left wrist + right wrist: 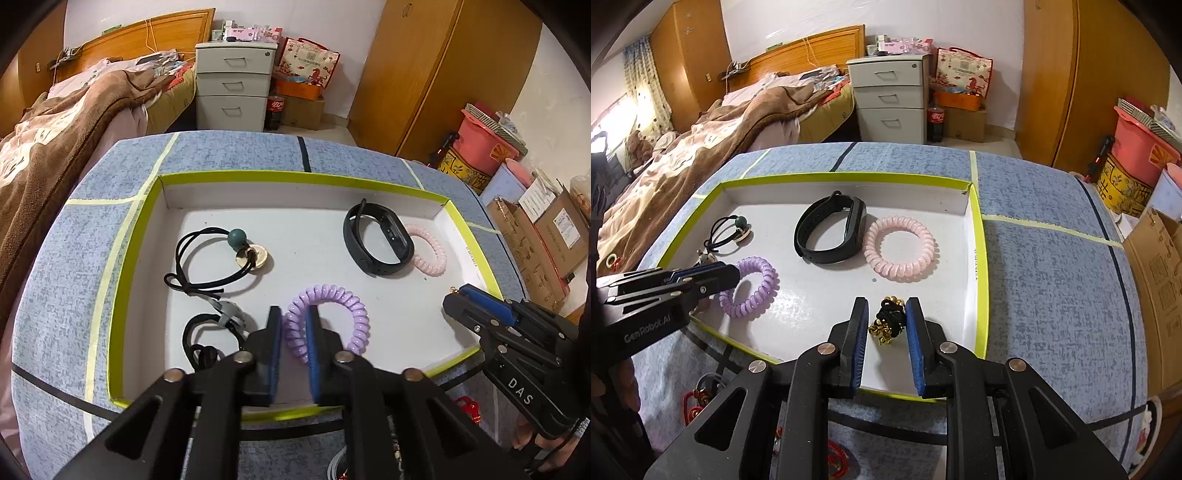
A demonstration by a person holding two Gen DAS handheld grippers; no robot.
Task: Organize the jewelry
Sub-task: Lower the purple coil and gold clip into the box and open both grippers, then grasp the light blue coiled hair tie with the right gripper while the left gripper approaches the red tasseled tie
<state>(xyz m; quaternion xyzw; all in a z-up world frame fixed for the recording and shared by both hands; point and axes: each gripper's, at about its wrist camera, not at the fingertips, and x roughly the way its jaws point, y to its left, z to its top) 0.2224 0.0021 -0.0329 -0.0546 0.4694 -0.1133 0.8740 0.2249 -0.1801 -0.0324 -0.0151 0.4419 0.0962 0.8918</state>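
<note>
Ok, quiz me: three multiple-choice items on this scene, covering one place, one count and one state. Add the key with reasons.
1. The pink coil lies: A beside the band; B on the bed; C on the cabinet.
2. Coils in the tray: A one; B two; C four.
3. The purple coil is: A lying free; B between the left claw tips; C stacked on the band.

Key: A, it sits against the band's right side; B, one pink and one purple; B, its strand fills the gap between the fingers.
</note>
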